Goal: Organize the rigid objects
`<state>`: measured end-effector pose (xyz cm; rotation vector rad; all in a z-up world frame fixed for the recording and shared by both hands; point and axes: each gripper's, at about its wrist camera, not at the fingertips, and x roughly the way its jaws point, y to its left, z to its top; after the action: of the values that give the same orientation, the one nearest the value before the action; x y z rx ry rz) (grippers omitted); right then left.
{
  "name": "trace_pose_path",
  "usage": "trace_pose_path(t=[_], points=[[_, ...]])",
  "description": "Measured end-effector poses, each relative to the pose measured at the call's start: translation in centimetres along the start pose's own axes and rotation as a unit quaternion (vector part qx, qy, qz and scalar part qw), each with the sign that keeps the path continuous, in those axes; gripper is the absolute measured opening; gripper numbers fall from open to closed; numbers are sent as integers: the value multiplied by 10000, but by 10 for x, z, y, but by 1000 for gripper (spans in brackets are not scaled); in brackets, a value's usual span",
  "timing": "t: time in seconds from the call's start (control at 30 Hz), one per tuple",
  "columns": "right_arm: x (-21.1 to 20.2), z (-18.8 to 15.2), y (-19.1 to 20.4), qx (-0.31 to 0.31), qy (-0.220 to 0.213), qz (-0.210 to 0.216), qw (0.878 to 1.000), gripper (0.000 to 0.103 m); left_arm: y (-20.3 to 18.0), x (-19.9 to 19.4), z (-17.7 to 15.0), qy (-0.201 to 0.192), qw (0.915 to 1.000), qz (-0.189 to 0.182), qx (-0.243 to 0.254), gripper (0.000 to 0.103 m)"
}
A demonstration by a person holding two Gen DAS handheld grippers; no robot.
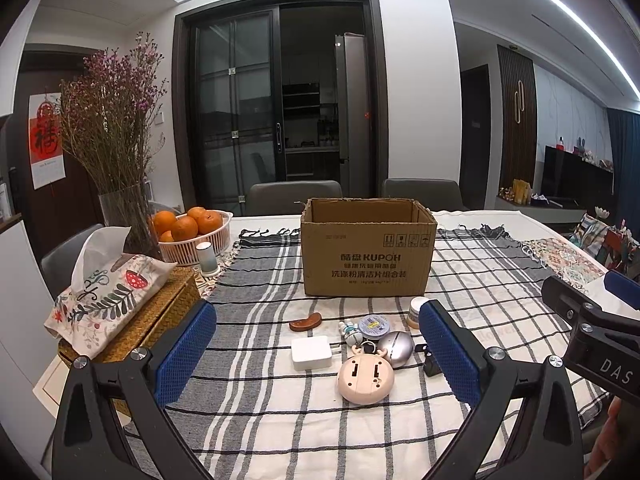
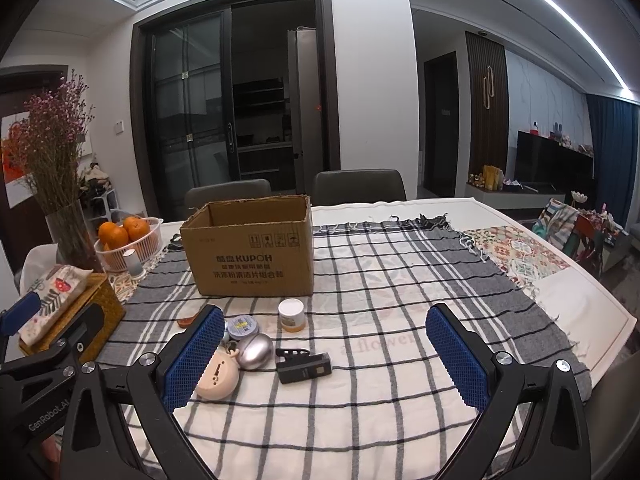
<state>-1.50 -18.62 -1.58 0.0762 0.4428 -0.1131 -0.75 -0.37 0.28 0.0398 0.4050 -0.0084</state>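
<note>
The left gripper (image 1: 318, 354) hangs over the plaid cloth (image 1: 256, 408) with its blue pads spread wide and nothing between them. Off its left finger lies a tissue pack (image 1: 105, 294) on a woven box (image 1: 160, 322), with a basket of oranges (image 1: 192, 232) farther back. Between its fingers lie a brown wooden piece (image 1: 306, 322), a white charger (image 1: 311, 353), a small figurine (image 1: 352, 332), a round tin (image 1: 374, 326), a beige round gadget (image 1: 365, 378) and a silver egg-shaped object (image 1: 396, 348); an open cardboard box (image 1: 366, 254) stands beyond them. The right gripper (image 2: 325, 354) is likewise wide apart and empty. The beige gadget and silver egg sit just beside its left finger, a white-lidded jar (image 2: 292, 315) and a black clip-like device (image 2: 304, 365) between its fingers.
</note>
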Motion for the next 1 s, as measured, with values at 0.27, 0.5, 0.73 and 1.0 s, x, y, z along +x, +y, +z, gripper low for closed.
trace_pose_path(t=[0.27, 0.5, 0.73, 1.0], points=[[0, 0, 0, -7, -4, -6, 10000, 102, 0, 0, 1, 27, 10000, -31, -6, 103], [-1, 0, 0, -1, 1, -2, 10000, 103, -1, 0, 0, 26, 10000, -29, -2, 103], [-1, 0, 0, 1, 5, 4, 10000, 102, 0, 0, 0, 31, 10000, -30, -4, 103], [-1, 0, 1, 1, 10, 7, 10000, 103, 0, -1, 0, 43, 10000, -47, -4, 103]])
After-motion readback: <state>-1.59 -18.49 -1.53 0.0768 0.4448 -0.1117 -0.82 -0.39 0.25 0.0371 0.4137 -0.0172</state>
